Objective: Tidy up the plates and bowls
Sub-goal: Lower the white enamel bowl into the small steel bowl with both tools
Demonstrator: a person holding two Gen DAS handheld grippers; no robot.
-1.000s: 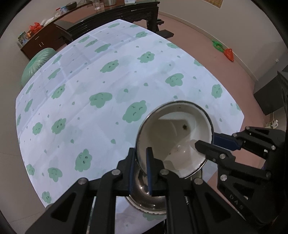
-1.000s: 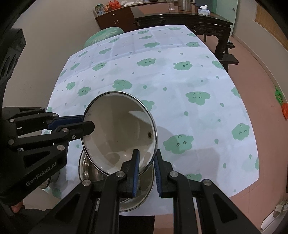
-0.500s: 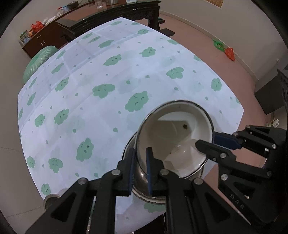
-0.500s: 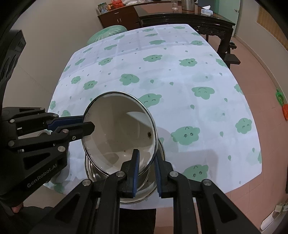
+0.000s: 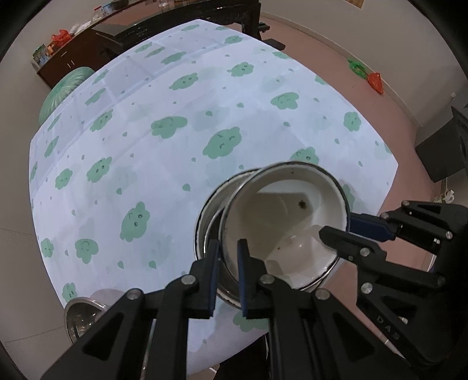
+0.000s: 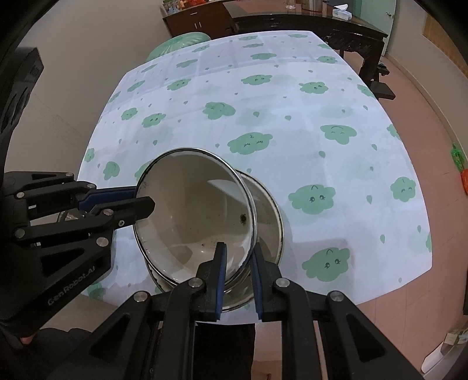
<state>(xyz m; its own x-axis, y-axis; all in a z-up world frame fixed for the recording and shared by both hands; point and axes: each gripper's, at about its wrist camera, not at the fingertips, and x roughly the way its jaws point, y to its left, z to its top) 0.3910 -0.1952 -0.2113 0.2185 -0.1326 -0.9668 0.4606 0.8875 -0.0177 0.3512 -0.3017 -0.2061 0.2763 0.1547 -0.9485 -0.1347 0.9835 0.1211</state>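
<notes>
A white enamel bowl (image 5: pixel 280 222) (image 6: pixel 193 204) with a thin dark rim hangs tilted above the table, and both grippers hold it. My left gripper (image 5: pixel 229 248) (image 6: pixel 143 197) is shut on its rim on one side. My right gripper (image 6: pixel 238 248) (image 5: pixel 339 226) is shut on the rim on the other side. Right beneath it a shiny metal bowl (image 5: pixel 209 210) (image 6: pixel 269 222) stands on the cloth near the table's front edge, mostly hidden by the white bowl.
The table (image 5: pixel 146 146) (image 6: pixel 292 117) wears a pale cloth with green clouds. A small steel bowl (image 5: pixel 82 312) sits at its near left corner. Beyond are a dark wooden table (image 6: pixel 321 26), a green stool (image 5: pixel 64 90) and a black box (image 5: pixel 438 146) on the floor.
Both grippers have carried the white bowl back toward the table's near edge, over the metal bowl, which now shows more. The small steel bowl has come into the left wrist view.
</notes>
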